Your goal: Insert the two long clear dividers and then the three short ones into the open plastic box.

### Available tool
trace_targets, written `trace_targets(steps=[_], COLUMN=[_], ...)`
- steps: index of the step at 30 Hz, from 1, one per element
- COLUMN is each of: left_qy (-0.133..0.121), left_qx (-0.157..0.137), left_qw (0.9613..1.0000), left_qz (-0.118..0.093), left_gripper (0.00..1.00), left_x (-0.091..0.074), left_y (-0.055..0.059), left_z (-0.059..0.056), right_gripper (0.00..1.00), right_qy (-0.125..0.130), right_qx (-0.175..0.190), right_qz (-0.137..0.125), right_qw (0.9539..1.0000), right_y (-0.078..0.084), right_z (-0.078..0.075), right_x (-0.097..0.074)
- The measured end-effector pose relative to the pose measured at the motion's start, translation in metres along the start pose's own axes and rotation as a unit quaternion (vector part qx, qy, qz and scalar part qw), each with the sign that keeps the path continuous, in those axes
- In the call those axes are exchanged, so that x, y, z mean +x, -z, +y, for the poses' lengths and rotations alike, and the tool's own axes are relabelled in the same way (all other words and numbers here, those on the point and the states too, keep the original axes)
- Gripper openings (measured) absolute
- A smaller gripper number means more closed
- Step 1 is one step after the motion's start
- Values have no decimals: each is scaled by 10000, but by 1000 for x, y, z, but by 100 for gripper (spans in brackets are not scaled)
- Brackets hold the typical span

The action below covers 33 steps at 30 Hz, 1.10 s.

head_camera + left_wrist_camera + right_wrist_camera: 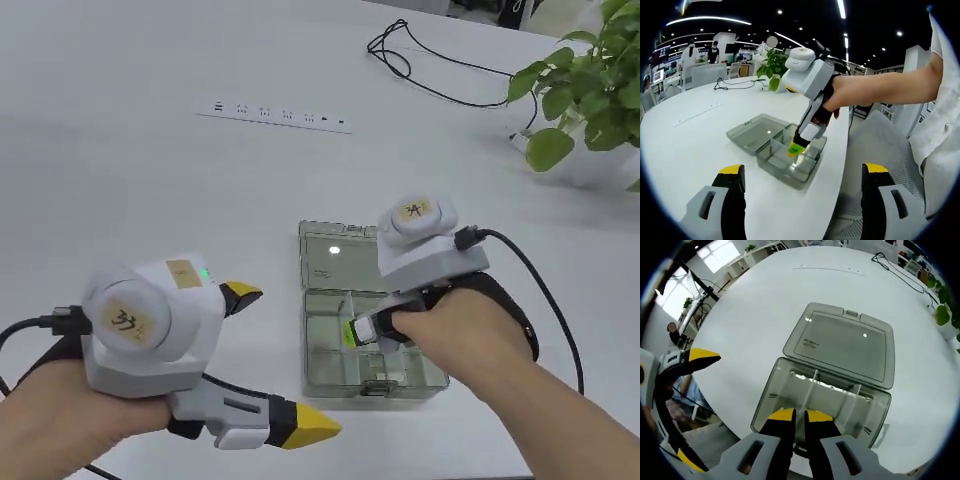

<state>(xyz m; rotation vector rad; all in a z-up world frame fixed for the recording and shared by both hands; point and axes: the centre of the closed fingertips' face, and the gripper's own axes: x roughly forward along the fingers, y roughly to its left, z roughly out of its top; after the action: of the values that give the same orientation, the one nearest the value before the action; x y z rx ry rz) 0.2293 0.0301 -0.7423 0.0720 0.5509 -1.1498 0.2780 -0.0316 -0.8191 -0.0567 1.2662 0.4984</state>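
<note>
The clear greenish plastic box (322,375) lies open on the white table, its lid (335,252) flat behind it. Inside the box (771,397), clear dividers (856,390) stand upright. My right gripper (353,335) reaches down into the box's middle. Its yellow-tipped jaws (800,415) are pressed nearly together on a thin clear divider (812,387) that runs forward from the gap. In the left gripper view the right gripper (796,148) dips into the box (774,161). My left gripper (280,360) hovers left of the box, open and empty, with its jaws wide apart (803,170).
A white power strip (272,114) lies at the far middle of the table. A black cable (430,75) and a green plant (590,90) sit at the far right. The table's near edge runs just below the box. Chairs stand beyond it (875,140).
</note>
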Motion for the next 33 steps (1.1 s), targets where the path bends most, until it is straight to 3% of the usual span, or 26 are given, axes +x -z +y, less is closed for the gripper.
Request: trace_targets(steps=[17, 22, 24, 28, 30, 33], left_qy=[-118, -188, -214, -275, -312, -374], left_qx=[-42, -61, -57, -71, -71, -73], left_qw=[9999, 9998, 9997, 9996, 9994, 9992], left_qz=[59, 66, 72, 75, 88, 95], left_gripper=[99, 98, 98, 99, 99, 99], left_x=[-3, -3, -4, -6, -7, -10], left_y=[0, -2, -3, -5, -5, -6], left_z=[-1, -2, -2, -5, -6, -7], right_gripper=[10, 12, 13, 16, 17, 20], right_qy=[-625, -890, -1105, -1148, -1308, -1349], right_qx=[319, 348, 518, 362, 393, 246], right_qz=[-482, -747, -949, -1146, -1316, -1460], right_qw=[9964, 9926, 9880, 9861, 9818, 9797], right_y=[-3, -8, -15, -20, -26, -30], right_z=[3, 6, 10, 8, 11, 10], right_x=[-9, -20, -26, -38, -46, -56])
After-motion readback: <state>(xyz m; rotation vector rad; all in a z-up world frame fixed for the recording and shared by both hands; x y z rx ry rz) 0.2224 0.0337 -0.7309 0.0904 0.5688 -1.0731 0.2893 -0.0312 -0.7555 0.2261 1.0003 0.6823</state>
